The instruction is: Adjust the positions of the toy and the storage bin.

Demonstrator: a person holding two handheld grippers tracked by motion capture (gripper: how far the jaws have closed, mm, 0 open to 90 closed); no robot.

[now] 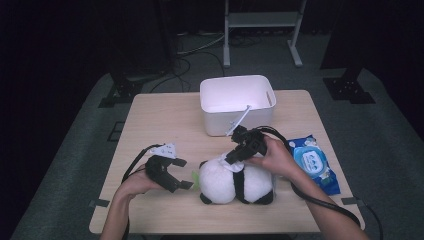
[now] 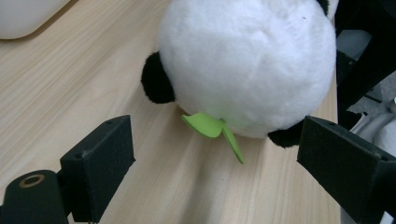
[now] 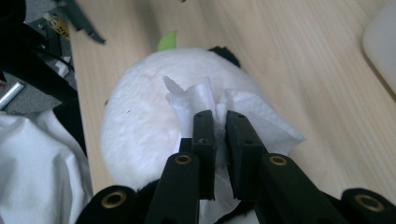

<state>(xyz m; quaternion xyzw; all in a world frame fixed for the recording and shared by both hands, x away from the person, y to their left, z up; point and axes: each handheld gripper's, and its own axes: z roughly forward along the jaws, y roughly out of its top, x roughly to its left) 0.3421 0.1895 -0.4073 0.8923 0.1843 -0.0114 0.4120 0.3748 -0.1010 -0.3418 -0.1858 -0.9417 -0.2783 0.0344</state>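
Observation:
A plush panda (image 1: 235, 181) lies on the wooden table (image 1: 150, 125), its white head (image 2: 247, 65) toward the left, with a green leaf (image 2: 212, 128) under it. My right gripper (image 1: 235, 159) is shut on a white wipe (image 3: 243, 116) and presses it on top of the panda's head (image 3: 140, 121). Just left of the panda, my left gripper (image 1: 184, 174) stands open, its jaws wide apart with nothing between them; the left gripper view looks straight at the head.
A white tub (image 1: 237, 102) stands at the back middle of the table. A blue pack of wipes (image 1: 312, 162) lies to the right of the panda. A grey floor and dark stands surround the table.

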